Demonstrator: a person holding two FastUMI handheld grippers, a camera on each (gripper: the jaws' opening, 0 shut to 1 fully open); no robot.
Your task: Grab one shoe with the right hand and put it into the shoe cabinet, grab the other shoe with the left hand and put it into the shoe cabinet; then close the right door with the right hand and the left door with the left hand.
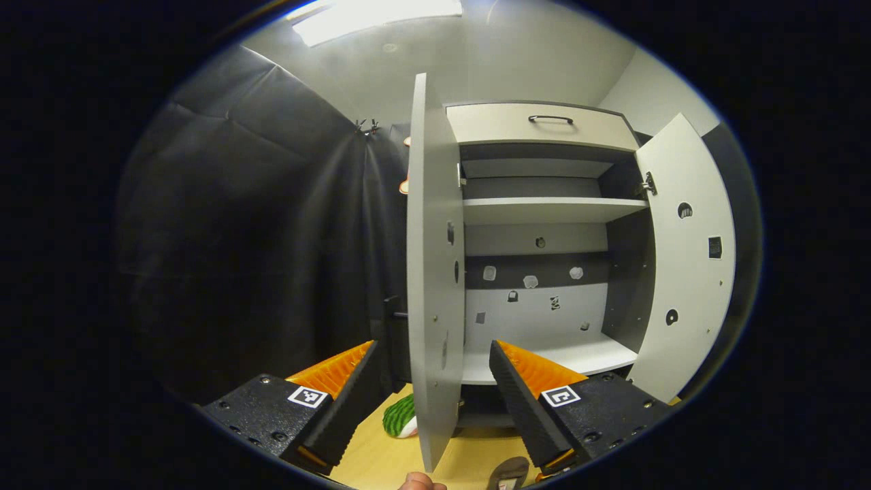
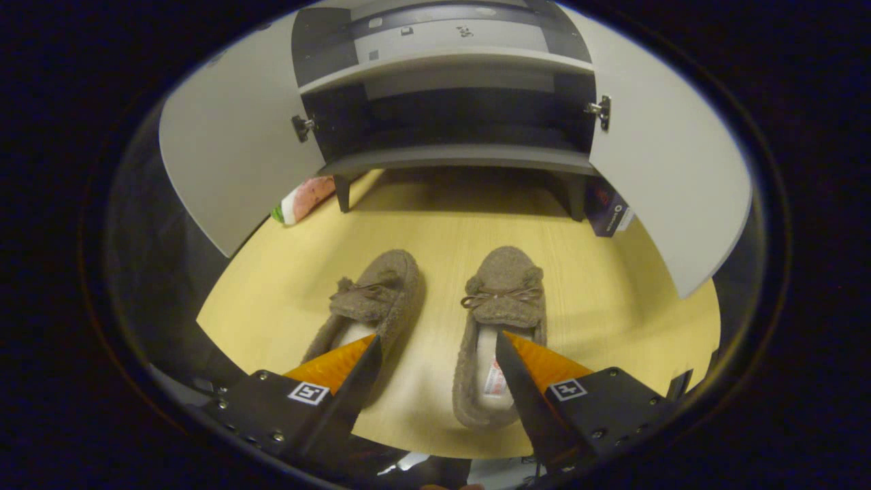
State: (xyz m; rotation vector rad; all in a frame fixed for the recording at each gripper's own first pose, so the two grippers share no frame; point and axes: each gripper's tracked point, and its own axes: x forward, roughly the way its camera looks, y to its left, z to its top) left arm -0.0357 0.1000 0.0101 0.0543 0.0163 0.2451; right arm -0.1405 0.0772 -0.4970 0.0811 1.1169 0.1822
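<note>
Fuzzy rounded slippers (image 2: 435, 327) on smooth woodgrain floor (image 2: 612, 320)

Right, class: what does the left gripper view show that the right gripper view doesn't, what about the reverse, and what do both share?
Left gripper view: the top drawer, the upper shelf and the black cloth wall.
Right gripper view: one shoe beside the other shoe, both whole, on the wood floor, plus a dark box.
Shared: the cabinet with left door and right door open, that floor, and a green-striped toy.
</note>
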